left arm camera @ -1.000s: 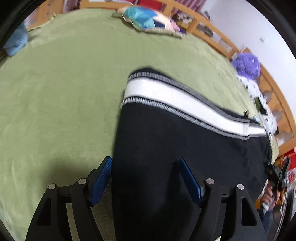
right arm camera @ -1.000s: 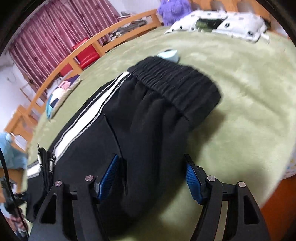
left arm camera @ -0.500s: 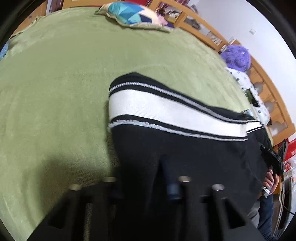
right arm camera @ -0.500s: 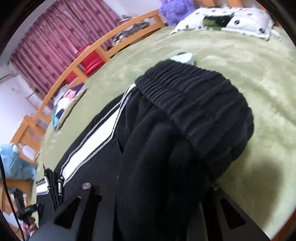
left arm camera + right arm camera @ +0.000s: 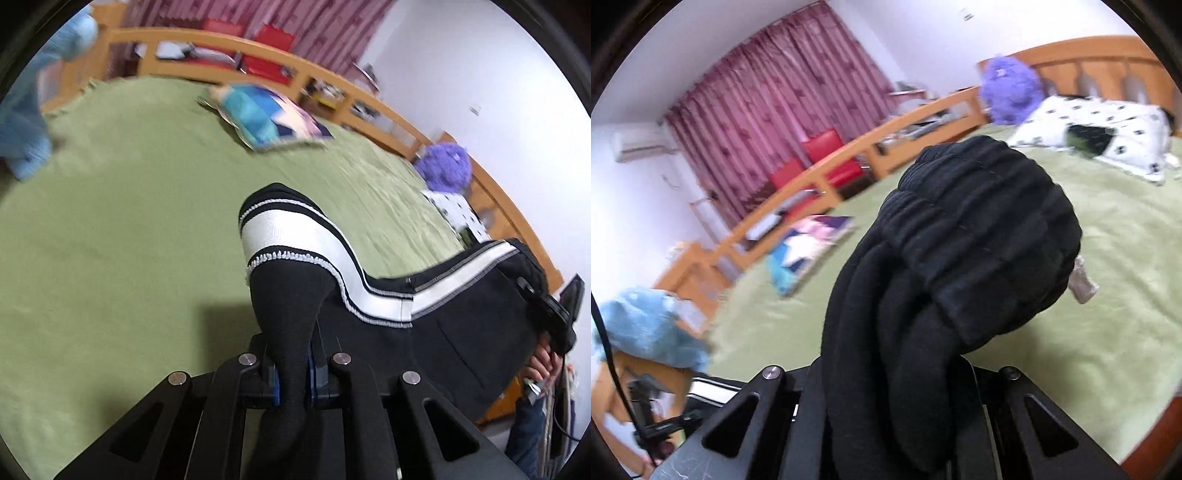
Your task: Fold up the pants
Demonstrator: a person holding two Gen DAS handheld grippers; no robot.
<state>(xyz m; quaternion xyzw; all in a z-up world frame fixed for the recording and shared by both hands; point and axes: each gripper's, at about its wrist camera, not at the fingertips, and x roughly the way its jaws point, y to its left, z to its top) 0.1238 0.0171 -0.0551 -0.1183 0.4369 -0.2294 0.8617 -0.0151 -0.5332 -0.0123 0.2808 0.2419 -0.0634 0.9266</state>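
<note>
Black pants (image 5: 461, 332) with a white side stripe hang lifted above the green bed cover (image 5: 110, 229). My left gripper (image 5: 293, 373) is shut on the leg-cuff end, with black cloth bunched between its blue pads. In the right wrist view my right gripper (image 5: 897, 391) is shut on the ribbed elastic waistband (image 5: 979, 229), which bulges up over the jaws and hides the fingertips. The other gripper and a hand (image 5: 546, 358) show at the pants' far end in the left wrist view.
A colourful cushion (image 5: 266, 118) lies on the far side of the bed. A purple plush (image 5: 1012, 92) and a spotted white pillow (image 5: 1108, 133) sit by the wooden headboard. A blue plush (image 5: 26, 122) stands at the bed's corner. Wooden rails (image 5: 332, 85) edge the bed.
Both grippers closed on the pants, the left on the cuff end and the right on the waistband, then rose, lifting the cloth off the bed cover.
</note>
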